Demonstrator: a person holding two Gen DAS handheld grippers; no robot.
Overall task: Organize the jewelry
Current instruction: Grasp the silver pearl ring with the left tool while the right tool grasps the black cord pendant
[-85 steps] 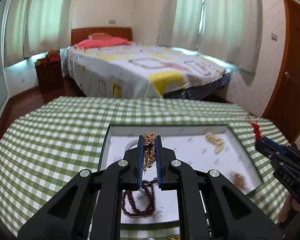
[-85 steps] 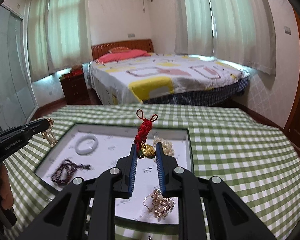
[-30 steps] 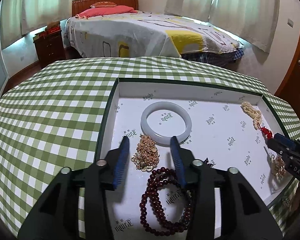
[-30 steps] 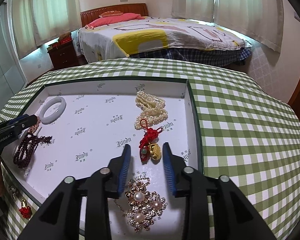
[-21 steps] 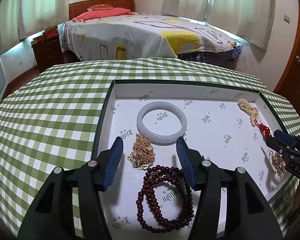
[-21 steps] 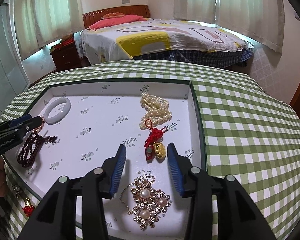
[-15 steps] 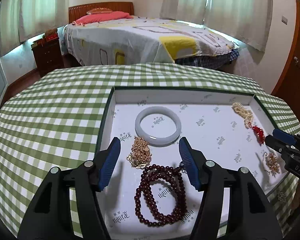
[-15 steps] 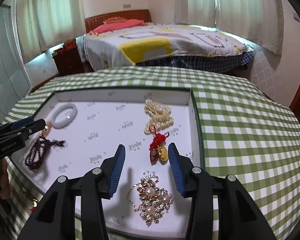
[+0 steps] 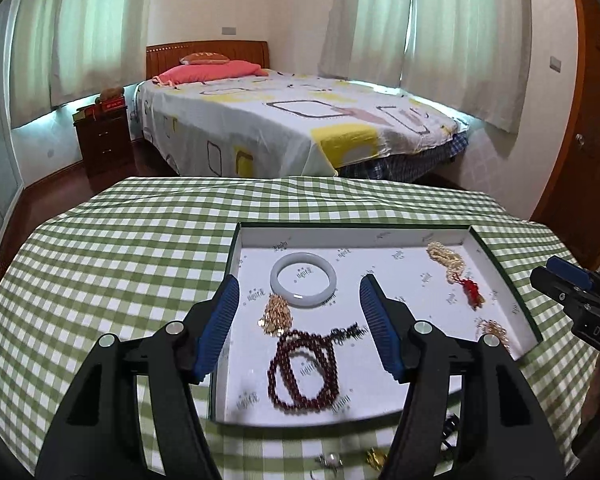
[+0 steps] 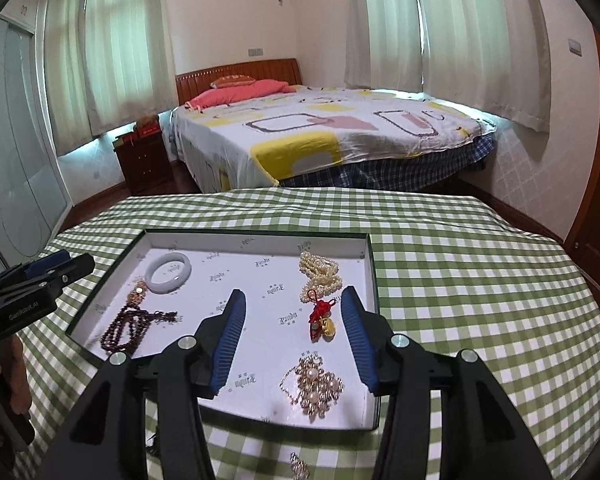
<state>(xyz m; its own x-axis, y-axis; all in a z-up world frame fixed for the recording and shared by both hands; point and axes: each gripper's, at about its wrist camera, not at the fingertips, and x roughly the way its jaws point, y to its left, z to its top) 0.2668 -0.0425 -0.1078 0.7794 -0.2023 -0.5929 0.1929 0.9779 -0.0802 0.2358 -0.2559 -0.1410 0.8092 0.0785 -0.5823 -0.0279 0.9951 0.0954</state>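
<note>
Red-knot charm (image 10: 320, 320) lying lengthwise up the tray (image 10: 256, 236); both tongs (image 9: 300, 328) (image 10: 290, 338) spread, empty

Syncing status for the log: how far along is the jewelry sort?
Done: six pieces lie in the tray: jade bangle, gold chain, dark red beads, pearl strand, red-knot gold charm, pearl brooch. In hand: nothing; left gripper and right gripper are both open above the tray. Left: small pieces on the checked tablecloth in front of the tray.
</note>
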